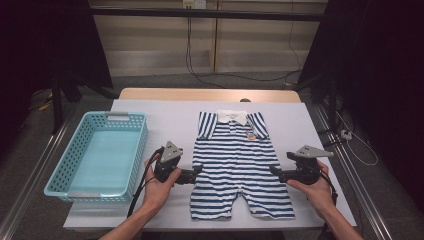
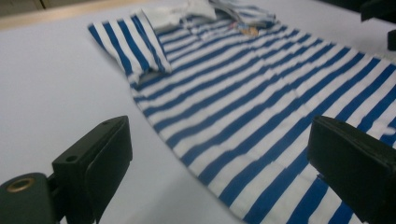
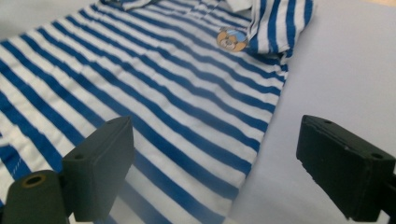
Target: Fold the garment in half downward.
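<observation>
A blue-and-white striped baby romper (image 1: 235, 165) with a white collar and a small bear patch (image 3: 232, 38) lies flat on the white table (image 1: 165, 115), collar away from me. My left gripper (image 1: 199, 171) is at the romper's left edge, jaws open and straddling that edge (image 2: 205, 168). At the garment's right edge my right gripper (image 1: 272, 170) stands open too, with the hem line (image 3: 254, 154) running between its jaws. Neither pair of pads presses on the cloth.
A light blue plastic basket (image 1: 60, 172), with nothing in it, stands at the table's left side. Black curtains flank the table, and cables run across the floor beyond its far edge.
</observation>
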Demonstrator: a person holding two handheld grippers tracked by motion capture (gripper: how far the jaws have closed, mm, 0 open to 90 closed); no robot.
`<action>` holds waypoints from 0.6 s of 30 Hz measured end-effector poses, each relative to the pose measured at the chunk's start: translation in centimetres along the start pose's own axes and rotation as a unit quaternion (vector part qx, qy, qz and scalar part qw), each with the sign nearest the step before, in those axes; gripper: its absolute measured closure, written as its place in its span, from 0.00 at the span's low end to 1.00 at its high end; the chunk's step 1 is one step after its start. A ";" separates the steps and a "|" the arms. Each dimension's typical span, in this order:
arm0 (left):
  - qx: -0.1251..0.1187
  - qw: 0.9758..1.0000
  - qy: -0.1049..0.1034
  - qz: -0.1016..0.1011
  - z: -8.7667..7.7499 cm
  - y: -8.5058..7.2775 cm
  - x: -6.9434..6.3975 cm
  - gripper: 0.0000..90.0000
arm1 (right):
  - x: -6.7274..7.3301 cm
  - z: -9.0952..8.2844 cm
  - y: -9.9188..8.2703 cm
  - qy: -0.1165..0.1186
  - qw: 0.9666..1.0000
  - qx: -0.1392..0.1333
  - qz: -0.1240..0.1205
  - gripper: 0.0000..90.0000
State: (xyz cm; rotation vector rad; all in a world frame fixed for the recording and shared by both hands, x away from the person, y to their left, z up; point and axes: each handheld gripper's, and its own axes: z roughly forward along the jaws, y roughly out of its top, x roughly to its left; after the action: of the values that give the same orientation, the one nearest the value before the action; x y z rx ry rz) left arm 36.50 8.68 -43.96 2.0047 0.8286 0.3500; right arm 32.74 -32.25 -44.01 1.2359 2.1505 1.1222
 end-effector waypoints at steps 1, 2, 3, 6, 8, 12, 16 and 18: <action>0.015 1.000 0.006 0.011 0.2 -0.1 0.0 0.08 | 0.1 0.1 0.0 0.000 1.000 0.010 -0.002 0.14; 0.022 1.000 0.012 0.015 0.5 -0.2 -0.2 0.08 | 0.0 0.2 -0.1 0.001 1.000 0.021 -0.003 0.17; 0.030 0.999 0.008 0.015 0.7 -0.3 -0.3 0.08 | 0.0 0.3 -0.2 0.003 1.000 0.031 0.003 0.21; 0.044 0.999 -0.006 0.016 0.9 -0.4 -0.5 0.08 | -0.5 0.3 -0.4 0.010 0.999 0.048 0.014 0.28; 0.056 0.998 -0.008 0.020 1.0 -0.6 -0.5 0.10 | -0.9 0.2 -0.4 0.015 0.998 0.057 0.024 0.32; 0.090 0.996 -0.009 0.017 1.0 -0.8 -0.5 0.21 | -1.3 0.6 -0.8 0.020 0.994 0.095 0.041 0.43; 0.100 0.994 -0.012 0.028 0.9 -0.9 -1.0 0.41 | -1.5 0.6 -0.7 0.017 0.995 0.097 0.027 0.56; 0.105 0.994 -0.009 0.032 1.0 -1.0 -1.5 0.46 | -1.3 0.6 -0.7 0.014 0.995 0.101 0.021 0.59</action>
State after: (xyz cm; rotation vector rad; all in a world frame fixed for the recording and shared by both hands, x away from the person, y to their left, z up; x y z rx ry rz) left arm 35.50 7.36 -45.27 2.2301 0.8192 0.2909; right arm 33.43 -33.27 -44.93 1.3661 2.3148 0.9620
